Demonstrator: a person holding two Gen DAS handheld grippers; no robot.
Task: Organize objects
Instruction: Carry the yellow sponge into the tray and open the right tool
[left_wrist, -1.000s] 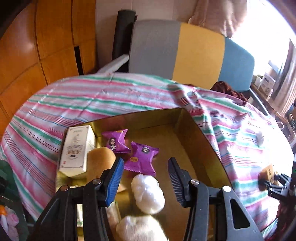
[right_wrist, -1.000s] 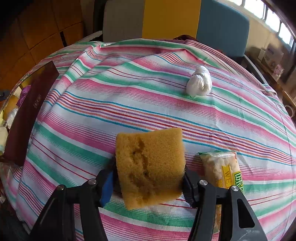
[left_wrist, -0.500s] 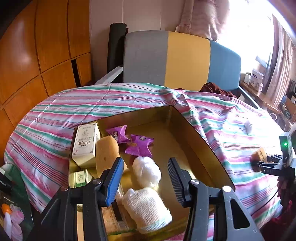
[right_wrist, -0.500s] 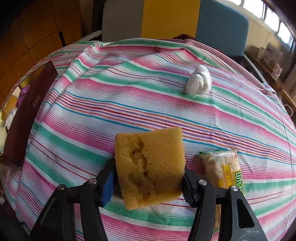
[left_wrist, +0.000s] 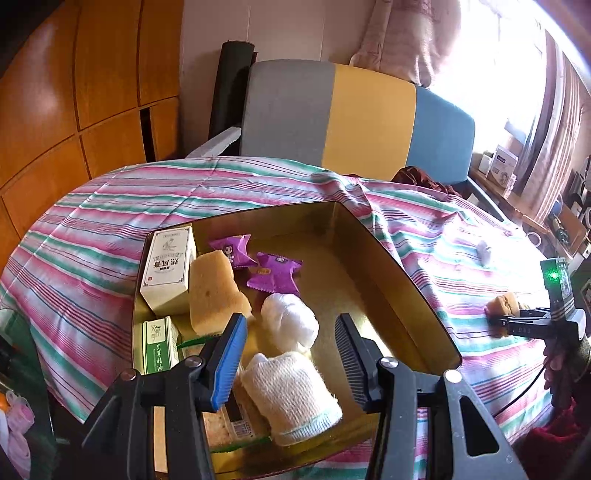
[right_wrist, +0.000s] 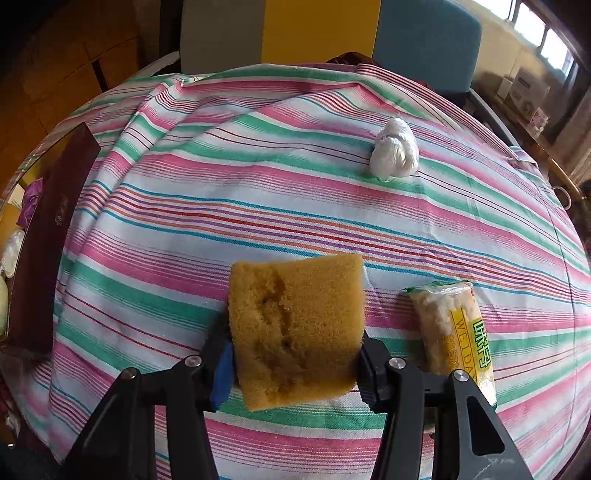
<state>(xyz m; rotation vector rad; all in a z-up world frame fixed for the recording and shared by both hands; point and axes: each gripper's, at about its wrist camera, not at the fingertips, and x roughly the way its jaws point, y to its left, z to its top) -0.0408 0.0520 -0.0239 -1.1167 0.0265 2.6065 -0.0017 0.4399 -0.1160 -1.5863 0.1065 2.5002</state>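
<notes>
The snack packet (right_wrist: 454, 325) reads "WEIDA". Your right gripper (right_wrist: 295, 365) has just been closing, clamping the yellow sponge (right_wrist: 295, 328) over the striped cloth (right_wrist: 258, 192). Your left gripper (left_wrist: 290, 354) hangs half-open, empty, above the gold box (left_wrist: 388, 266).

Tablecloth (right_wrist: 295, 192) pink, green, white stripes. Sponge (right_wrist: 295, 332) mustard yellow. Box (left_wrist: 369, 266) gold inside. Candy wrappers (left_wrist: 275, 275) purple. Snack pack (right_wrist: 458, 332) yellow, green lettering. Chair (left_wrist: 354, 122) grey, yellow, blue panels.

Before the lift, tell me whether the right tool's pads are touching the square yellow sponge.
Touching. The right wrist view shows the right tool with both pads pressed against the sides of the square yellow sponge; its jaws have just been closing on it.
</notes>
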